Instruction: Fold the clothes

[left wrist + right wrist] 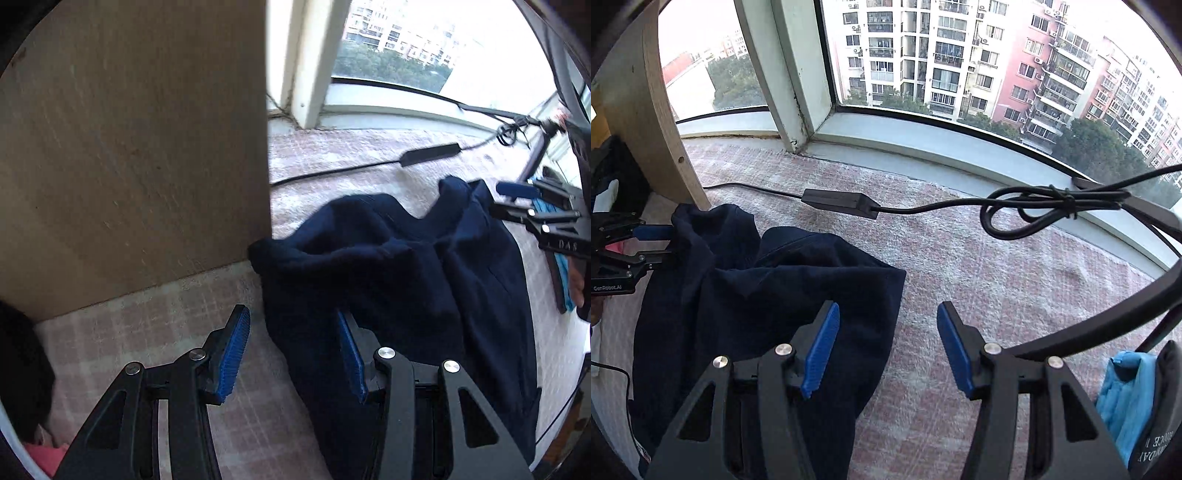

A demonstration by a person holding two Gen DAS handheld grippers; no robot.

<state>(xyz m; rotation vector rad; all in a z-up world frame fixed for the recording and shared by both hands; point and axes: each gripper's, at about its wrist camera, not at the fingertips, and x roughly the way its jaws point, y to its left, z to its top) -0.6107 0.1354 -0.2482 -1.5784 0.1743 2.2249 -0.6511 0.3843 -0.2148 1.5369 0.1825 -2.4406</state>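
A dark navy garment [406, 280] lies crumpled on the pink checked cover [129, 332], its left edge by the wooden panel. My left gripper [293, 354] is open just above it. The garment's left edge runs between the jaws and fabric lies against the right pad [351, 354], while the left pad [236, 350] hangs over bare cover. In the right wrist view the garment [757, 295] fills the lower left. My right gripper [888, 350] is open over its right edge, pads apart from the cloth. Each gripper shows in the other view: the right gripper [513, 201] and the left gripper [653, 243].
A wooden panel [129, 147] stands upright at the left. A black cable with a power brick [838, 201] crosses the cover behind the garment, coiled at the right [1034, 214]. The window sill [923, 144] bounds the far side. A light blue item [1126, 398] and a dark strap [1126, 321] lie at the right.
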